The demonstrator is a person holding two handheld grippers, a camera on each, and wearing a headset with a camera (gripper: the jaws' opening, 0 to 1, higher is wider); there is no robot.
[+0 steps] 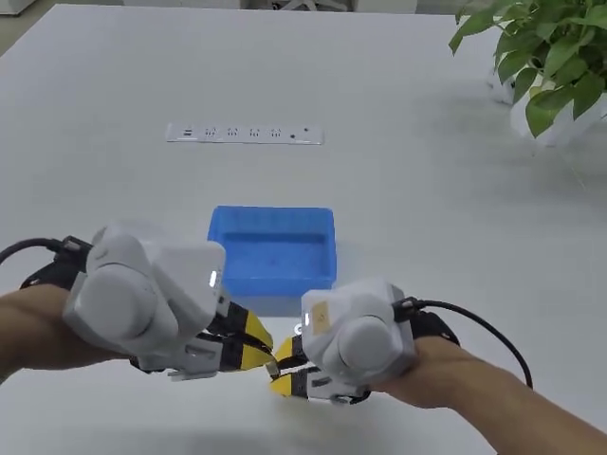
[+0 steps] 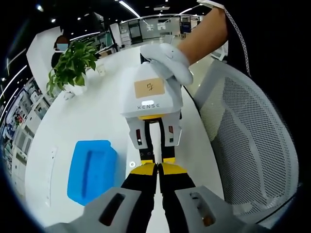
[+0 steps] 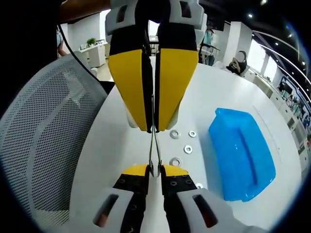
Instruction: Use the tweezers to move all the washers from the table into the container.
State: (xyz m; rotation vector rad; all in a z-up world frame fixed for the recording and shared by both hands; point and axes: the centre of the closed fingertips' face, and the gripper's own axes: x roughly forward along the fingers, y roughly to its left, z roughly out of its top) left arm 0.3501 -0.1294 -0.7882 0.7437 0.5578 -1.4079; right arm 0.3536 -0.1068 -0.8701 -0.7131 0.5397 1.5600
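Tweezers pinched end to end, washers just beside

Left gripper [image 3: 154, 128] and right gripper [image 3: 154, 171] fingers both press on the tweezers [image 3: 154, 148], whose long axis runs gripper to gripper. The washers [image 3: 175, 161] lie on the tabletop [image 3: 114, 155] between tweezers and container [image 3: 243, 153].

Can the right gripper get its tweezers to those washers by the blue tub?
Probably: the washers lie bare on the table beside the tweezers, though the left gripper grips those too.
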